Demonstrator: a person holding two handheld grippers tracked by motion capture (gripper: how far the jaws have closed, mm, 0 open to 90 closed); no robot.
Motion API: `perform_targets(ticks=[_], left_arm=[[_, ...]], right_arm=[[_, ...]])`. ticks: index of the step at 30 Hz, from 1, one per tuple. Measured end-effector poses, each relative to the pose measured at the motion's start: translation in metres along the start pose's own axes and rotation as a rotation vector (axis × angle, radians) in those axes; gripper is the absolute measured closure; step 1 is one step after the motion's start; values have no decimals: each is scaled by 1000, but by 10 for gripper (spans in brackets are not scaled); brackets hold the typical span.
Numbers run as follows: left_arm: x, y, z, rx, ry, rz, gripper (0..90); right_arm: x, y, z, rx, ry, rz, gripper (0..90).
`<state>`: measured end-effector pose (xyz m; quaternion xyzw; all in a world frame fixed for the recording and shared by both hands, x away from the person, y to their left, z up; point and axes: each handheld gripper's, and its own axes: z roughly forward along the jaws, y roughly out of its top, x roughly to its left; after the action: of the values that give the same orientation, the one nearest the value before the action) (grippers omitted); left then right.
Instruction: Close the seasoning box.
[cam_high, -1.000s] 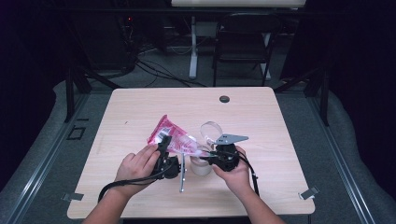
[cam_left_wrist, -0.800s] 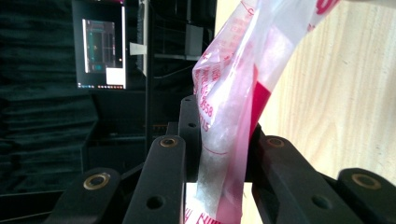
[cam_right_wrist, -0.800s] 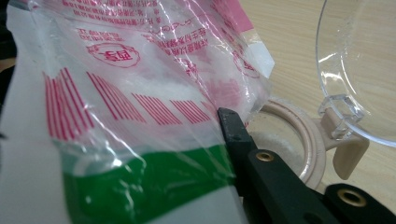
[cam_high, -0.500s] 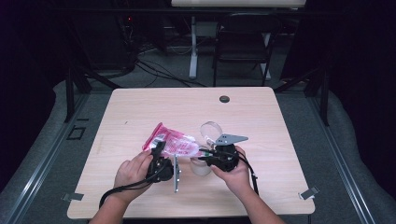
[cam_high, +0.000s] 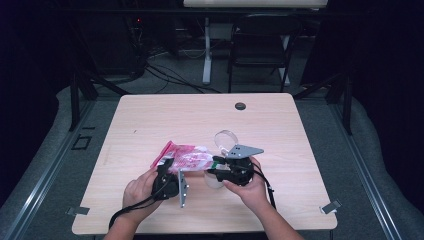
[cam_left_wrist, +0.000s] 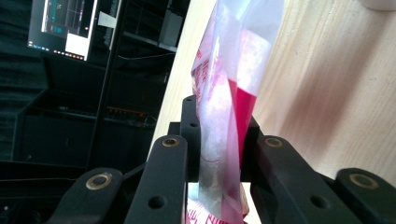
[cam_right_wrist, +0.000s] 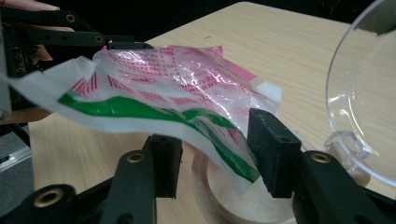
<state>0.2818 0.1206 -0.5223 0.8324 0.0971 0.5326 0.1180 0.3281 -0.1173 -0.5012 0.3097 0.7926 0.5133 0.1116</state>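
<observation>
A clear plastic bag (cam_high: 187, 157) printed in pink, with a green stripe along one edge, hangs low over the wooden table (cam_high: 200, 115). My left gripper (cam_high: 167, 167) is shut on its pink end (cam_left_wrist: 224, 93), the pads pressing the film (cam_left_wrist: 219, 135). My right gripper (cam_high: 215, 170) has just been opening its jaws. They stand apart now, with the bag's green-striped edge (cam_right_wrist: 177, 112) lying loose between them (cam_right_wrist: 219, 144). Under that edge sits a small round white container (cam_right_wrist: 243, 205) of white powder. Its clear hinged lid (cam_right_wrist: 364, 93) stands open beside it.
A black round grommet (cam_high: 240, 106) sits in the table's far middle. A dark chair (cam_high: 260, 40) and cables lie beyond the far edge. Metal brackets (cam_high: 332, 206) mark the near corners. The left gripper (cam_right_wrist: 70, 32) faces the right one across the bag.
The right jaws have spread and let go of the bag's green edge. The left hand has sunk a little toward the near edge with the bag still in its grip.
</observation>
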Motion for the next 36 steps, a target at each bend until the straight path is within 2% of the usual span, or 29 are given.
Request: perform_targets(ticks=[3,7,8,14,16,18,20,23,29,36], left_arm=[[-1,-3,1,-9,-28,-46,800],[-2,-6,4,-8,-67,-86,800],[-2,-7,5,-15,-86,-107,801],[-4,-10,9,-25,-134,-152,802],[-4,-12,11,-29,-154,-179,803],[-6,-14,14,-45,-180,-228,803],[-5,-16,15,-43,-200,-242,803],[-5,-19,20,-51,-245,-290,804],[-2,-23,24,-56,-279,-347,809],[3,-29,26,-60,-309,-416,812]], right_arm=[[3,0,2,-6,-8,-27,513],[4,0,2,-6,-12,-41,499],[5,0,2,-7,-14,-44,500],[4,1,0,-16,-27,-49,499],[4,1,-1,-25,-31,-49,499],[3,2,-3,-33,-31,-49,500],[3,2,-4,-40,-34,-48,499],[2,2,-5,-47,-37,-43,500],[1,3,-6,-56,-38,-36,499],[1,4,-11,-91,-43,-25,500]])
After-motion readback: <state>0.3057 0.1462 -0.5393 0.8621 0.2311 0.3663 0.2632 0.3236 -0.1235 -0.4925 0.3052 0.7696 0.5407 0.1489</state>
